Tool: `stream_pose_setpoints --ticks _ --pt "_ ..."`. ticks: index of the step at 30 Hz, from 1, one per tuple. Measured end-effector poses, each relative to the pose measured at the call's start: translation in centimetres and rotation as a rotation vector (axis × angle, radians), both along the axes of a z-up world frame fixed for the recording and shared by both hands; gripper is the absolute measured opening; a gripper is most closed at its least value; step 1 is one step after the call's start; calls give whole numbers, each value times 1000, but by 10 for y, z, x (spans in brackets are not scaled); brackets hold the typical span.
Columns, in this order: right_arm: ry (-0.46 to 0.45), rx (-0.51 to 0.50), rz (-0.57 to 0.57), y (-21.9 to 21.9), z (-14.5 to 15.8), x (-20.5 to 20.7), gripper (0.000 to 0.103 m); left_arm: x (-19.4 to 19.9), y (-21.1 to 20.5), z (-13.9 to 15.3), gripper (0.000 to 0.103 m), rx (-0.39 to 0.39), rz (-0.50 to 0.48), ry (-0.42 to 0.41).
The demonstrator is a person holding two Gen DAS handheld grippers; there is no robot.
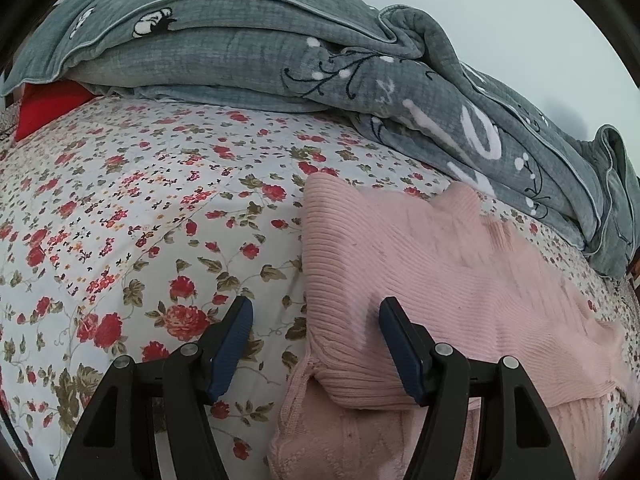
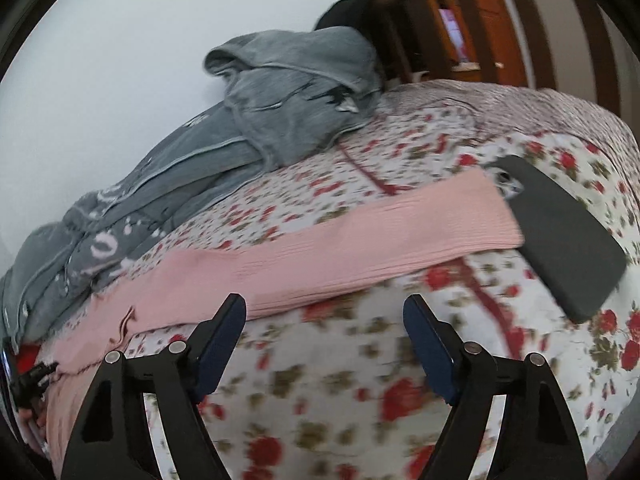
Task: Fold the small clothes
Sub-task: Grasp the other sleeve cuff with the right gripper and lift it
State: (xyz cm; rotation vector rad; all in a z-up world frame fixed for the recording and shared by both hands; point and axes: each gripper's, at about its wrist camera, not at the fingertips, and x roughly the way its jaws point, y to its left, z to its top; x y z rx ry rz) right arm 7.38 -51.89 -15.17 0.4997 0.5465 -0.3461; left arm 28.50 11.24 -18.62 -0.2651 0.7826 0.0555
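Note:
A pink ribbed sweater point(image 1: 440, 264) lies on the floral bed sheet point(image 1: 140, 220), its body folded over with a thick folded edge at the left. My left gripper point(image 1: 315, 312) stands open over that edge: the left finger is above the sheet, the right finger above the pink knit, and neither pad presses on it. In the right wrist view a long pink sleeve point(image 2: 360, 236) stretches flat across the sheet point(image 2: 340, 380). My right gripper point(image 2: 324, 310) is open just below the sleeve, over bare sheet, with its left fingertip at the sleeve's lower edge.
A rumpled grey quilt point(image 1: 260, 60) point(image 2: 280, 120) is heaped along the wall side of the bed. A dark phone point(image 2: 560, 236) lies face down at the sleeve's cuff end. A red cushion point(image 1: 48, 108) peeks out under the quilt. Wooden furniture point(image 2: 460, 20) stands beyond the bed.

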Motion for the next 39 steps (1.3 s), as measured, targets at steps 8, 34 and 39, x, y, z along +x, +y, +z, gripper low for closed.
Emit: stream_pose_setpoints --ticks 8,34,39 --pt "-11 43 -86 -32 -3 2 80 0 -1 0 64 8 0 2" --pt "-126 -311 -6 104 127 68 6 -32 34 27 67 -121 1 -124" --pt "-186 -384 184 223 173 110 6 -38 71 24 67 -127 91 -102"
